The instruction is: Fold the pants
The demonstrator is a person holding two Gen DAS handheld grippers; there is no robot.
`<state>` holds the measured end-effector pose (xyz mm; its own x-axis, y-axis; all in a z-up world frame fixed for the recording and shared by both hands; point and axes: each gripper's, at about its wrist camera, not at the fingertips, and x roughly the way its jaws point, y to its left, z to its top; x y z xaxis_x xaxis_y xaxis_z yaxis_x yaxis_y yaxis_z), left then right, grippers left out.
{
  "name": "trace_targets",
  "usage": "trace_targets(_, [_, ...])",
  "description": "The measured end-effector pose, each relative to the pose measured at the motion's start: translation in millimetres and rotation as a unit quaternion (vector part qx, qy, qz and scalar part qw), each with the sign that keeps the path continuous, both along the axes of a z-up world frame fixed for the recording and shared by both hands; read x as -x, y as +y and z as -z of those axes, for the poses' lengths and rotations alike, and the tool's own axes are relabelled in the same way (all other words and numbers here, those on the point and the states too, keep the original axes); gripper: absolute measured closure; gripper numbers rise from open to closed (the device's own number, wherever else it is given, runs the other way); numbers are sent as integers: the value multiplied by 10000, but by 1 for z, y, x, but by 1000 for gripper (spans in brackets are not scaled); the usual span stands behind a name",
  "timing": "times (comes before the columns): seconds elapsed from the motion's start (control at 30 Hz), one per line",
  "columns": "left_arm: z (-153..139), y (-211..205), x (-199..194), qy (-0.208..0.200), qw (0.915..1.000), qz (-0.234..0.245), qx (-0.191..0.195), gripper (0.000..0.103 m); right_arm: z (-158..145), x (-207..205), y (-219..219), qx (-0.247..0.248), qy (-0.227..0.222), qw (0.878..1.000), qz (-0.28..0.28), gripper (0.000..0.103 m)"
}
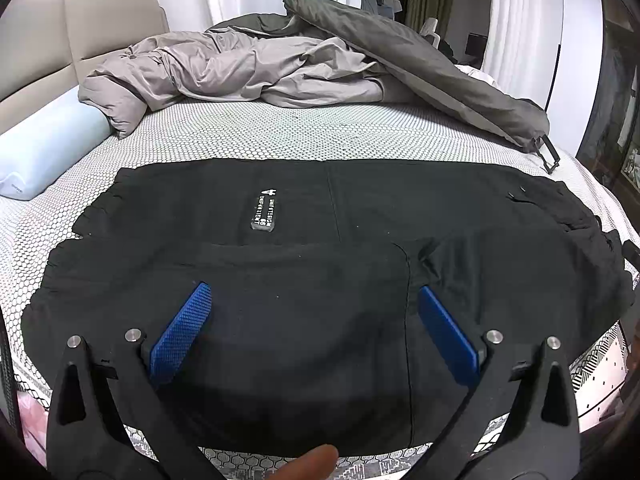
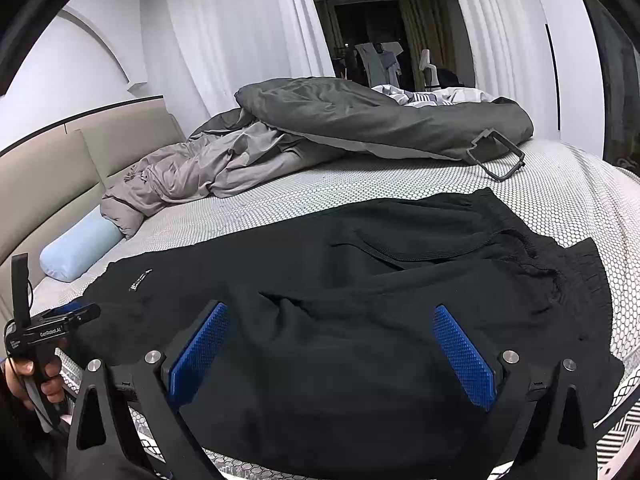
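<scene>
We cannot read the pants (image 1: 320, 280) label (image 1: 265, 211); the bed (image 1: 280, 132) edge hides their near hem.

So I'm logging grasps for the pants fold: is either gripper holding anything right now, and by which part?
Nothing is held. The left gripper and right gripper both hang open above the black pants.

Left gripper (image 1: 314, 304): black frame, two arms with triangular cut-outs, round silver screws at the joints, two blue pads (image 1: 180, 334) with knurled diamond texture. Right gripper (image 2: 330, 332): same build, black arms, silver screws, blue textured pads (image 2: 464, 356). Seen from the right wrist view, the left gripper's black body carries white "GenRobot.AI" lettering, a thin black cable and an upright black post; a hand (image 2: 30, 380) wraps its handle.
</scene>
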<state>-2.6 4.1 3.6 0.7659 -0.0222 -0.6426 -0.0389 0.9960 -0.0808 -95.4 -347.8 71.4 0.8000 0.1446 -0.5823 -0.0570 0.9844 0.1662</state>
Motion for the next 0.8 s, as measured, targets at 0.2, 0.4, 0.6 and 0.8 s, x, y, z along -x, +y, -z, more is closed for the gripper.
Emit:
trace_targets(0.2, [0, 1, 0, -2, 10000, -2, 1, 1, 0, 0, 0, 2, 12, 10000, -6, 0])
trace_targets(0.4, [-1, 1, 1, -9, 10000, -2, 0, 1, 0, 1, 0, 8, 26, 10000, -3, 0])
trace_targets(0.6, [-3, 4, 0, -18, 10000, -15, 4, 1, 0, 1, 0, 12, 30, 10000, 5, 0])
trace_targets(0.8, [-3, 4, 1, -24, 10000, -12, 12, 1, 2, -2, -2, -6, 62, 10000, 55, 0])
